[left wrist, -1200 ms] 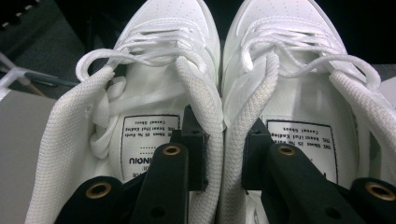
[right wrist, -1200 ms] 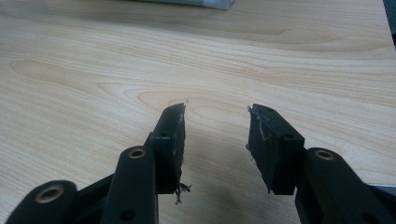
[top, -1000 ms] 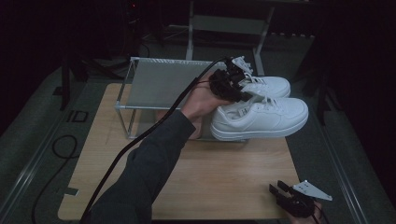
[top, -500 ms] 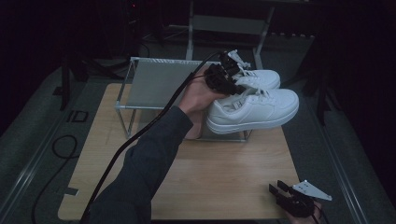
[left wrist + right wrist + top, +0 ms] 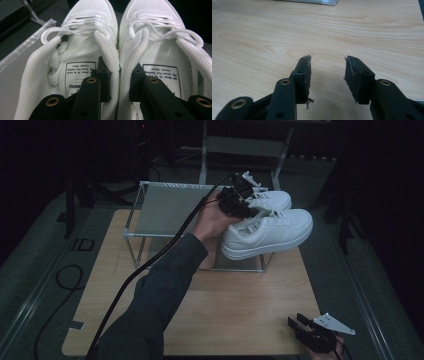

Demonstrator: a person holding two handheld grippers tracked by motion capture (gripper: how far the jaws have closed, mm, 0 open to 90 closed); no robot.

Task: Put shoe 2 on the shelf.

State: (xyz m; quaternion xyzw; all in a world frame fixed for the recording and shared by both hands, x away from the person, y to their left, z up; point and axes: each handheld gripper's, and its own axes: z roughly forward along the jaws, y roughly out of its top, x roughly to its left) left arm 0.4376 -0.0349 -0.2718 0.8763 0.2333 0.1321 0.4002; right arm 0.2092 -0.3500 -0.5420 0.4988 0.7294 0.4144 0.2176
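Left gripper clamps the adjoining inner collars of the pair of white lace-up leather sneakers, one jaw inside each shoe. Pair is carried at the right end of the clear-topped metal-frame shoe rack, toes pointing right; whether the soles touch the top I cannot tell. Right gripper rests near the light wooden table front edge, jaws apart, empty. Judgement: keep both collars pinched evenly, hold soles level, and release only once both shoes sit fully on the shelf.
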